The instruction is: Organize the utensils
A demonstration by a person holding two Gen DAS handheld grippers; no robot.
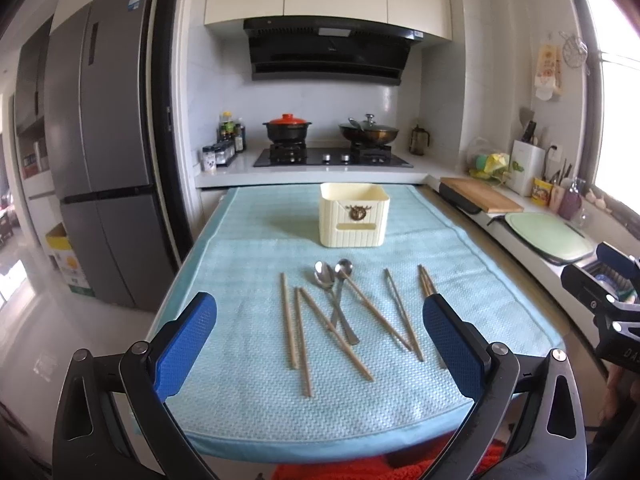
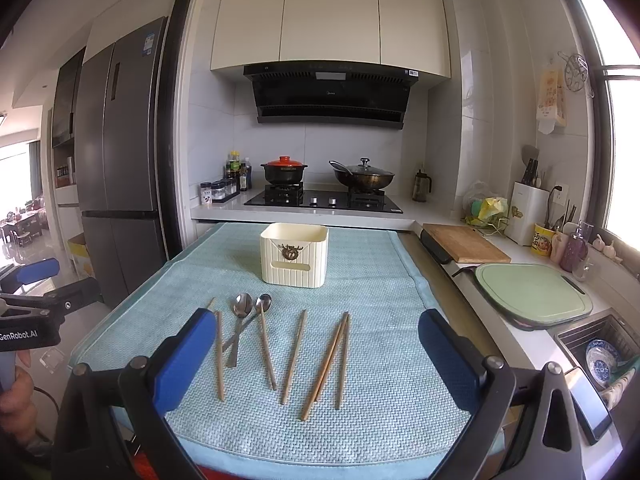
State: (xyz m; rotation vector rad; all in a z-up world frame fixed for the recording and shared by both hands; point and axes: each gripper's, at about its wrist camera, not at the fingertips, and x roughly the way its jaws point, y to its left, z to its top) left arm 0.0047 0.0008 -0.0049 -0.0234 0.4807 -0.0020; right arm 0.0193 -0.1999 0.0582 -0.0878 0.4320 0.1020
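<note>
Several wooden chopsticks (image 1: 298,336) (image 2: 326,364) and two metal spoons (image 1: 334,280) (image 2: 244,306) lie scattered on a light blue towel (image 1: 248,392) (image 2: 380,292). A cream utensil box (image 1: 354,214) (image 2: 294,254) stands upright and empty-looking behind them. My left gripper (image 1: 320,322) is open and empty, held above the towel's near edge with the utensils between its blue fingers. My right gripper (image 2: 318,338) is open and empty, likewise above the near edge. Each gripper shows at the edge of the other's view: the right one (image 1: 604,280) and the left one (image 2: 36,300).
A stove with a red-lidded pot (image 1: 287,128) and a wok (image 1: 369,130) stands behind the table. A wooden board (image 2: 464,244), a green board (image 2: 534,294) and a sink with dishes (image 2: 604,356) run along the right counter. A fridge (image 1: 104,160) is at the left.
</note>
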